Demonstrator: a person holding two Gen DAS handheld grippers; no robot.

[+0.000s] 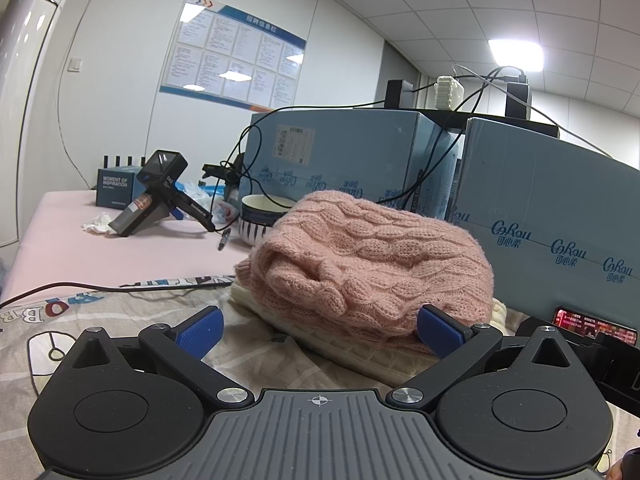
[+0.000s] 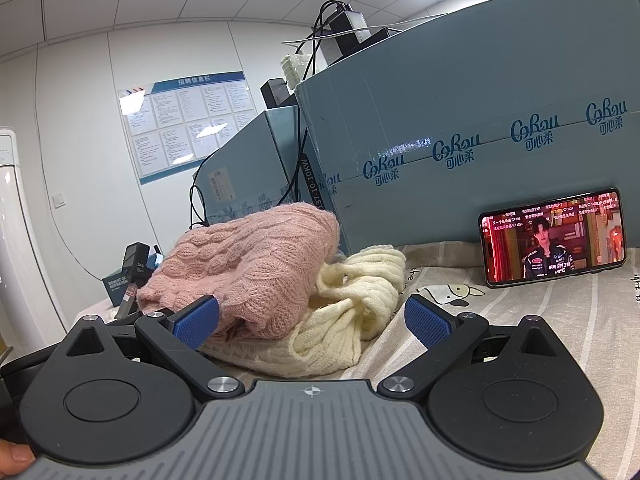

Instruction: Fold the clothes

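A folded pink cable-knit sweater (image 1: 360,256) lies on top of a folded cream knit sweater (image 1: 352,356) on the patterned sheet (image 1: 120,320). My left gripper (image 1: 320,330) is open and empty, its blue pads just in front of the stack, the right pad touching the pink knit. In the right wrist view the pink sweater (image 2: 248,268) sits on the cream sweater (image 2: 352,312), whose sleeve end bunches out to the right. My right gripper (image 2: 312,322) is open and empty, its pads on either side of the stack's near edge.
Blue cardboard boxes (image 1: 540,216) stand right behind the stack. A phone (image 2: 554,236) playing video leans on a box at the right. A striped bowl (image 1: 260,216), a pen, a spare gripper (image 1: 160,196), a small box and cables lie on the pink table surface at left.
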